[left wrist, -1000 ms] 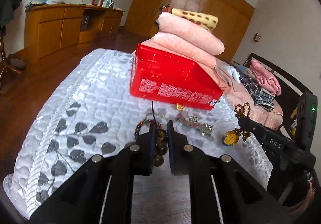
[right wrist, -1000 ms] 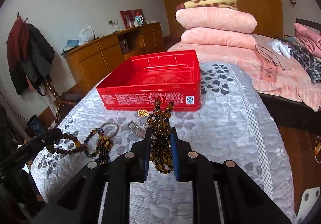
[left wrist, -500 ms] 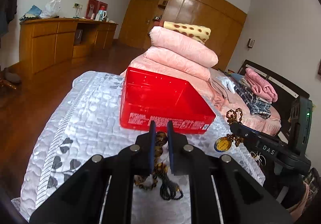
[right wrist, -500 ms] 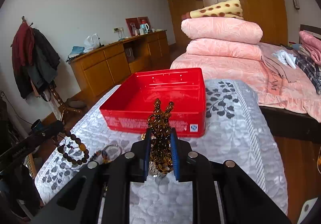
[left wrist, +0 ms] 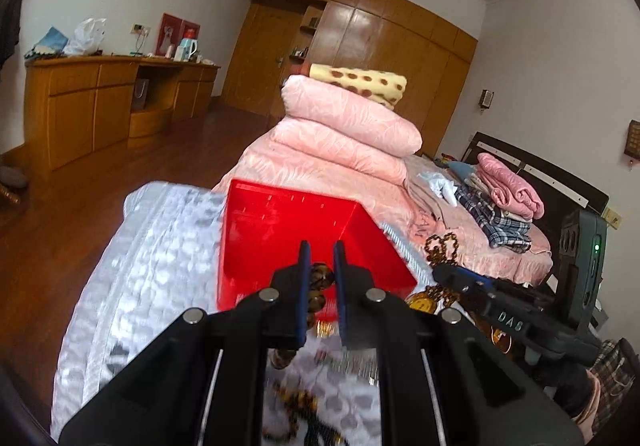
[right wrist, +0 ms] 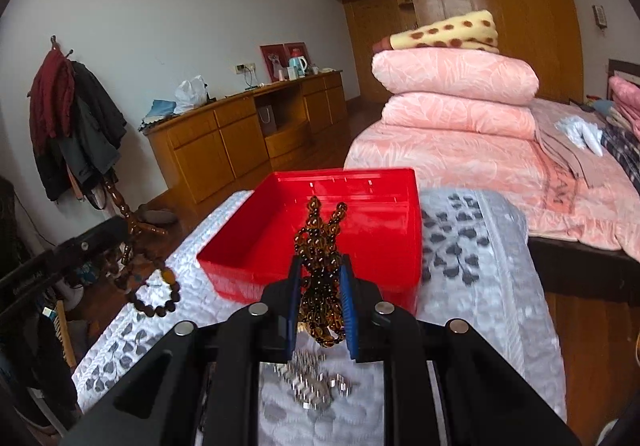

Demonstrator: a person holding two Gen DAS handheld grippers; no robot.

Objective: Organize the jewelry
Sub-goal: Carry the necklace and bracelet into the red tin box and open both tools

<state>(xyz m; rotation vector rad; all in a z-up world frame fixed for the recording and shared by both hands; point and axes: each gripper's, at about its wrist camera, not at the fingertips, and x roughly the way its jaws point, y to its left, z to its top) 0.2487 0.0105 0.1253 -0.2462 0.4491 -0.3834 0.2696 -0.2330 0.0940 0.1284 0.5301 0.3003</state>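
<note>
- Left wrist view: the left gripper (left wrist: 319,266) has its jaws drawn narrow, clamped on a brown bead bracelet (left wrist: 320,278) that dangles between and below the fingers. Straight ahead sits the red box (left wrist: 288,230), open-topped, on the silver quilt (left wrist: 140,266). To the right, the right gripper (left wrist: 452,274) carries an amber bead strand (left wrist: 440,246) near the box's right corner.
- Right wrist view: the right gripper (right wrist: 320,278) is pinched narrow around the amber bead strand (right wrist: 320,242), loops sticking up past the fingertips. The red box (right wrist: 360,206) lies just ahead. Below the fingers, silver jewelry (right wrist: 316,382) rests on the quilt (right wrist: 472,266). Far left, the left gripper (right wrist: 100,238) dangles the brown bead bracelet (right wrist: 156,286).
</note>
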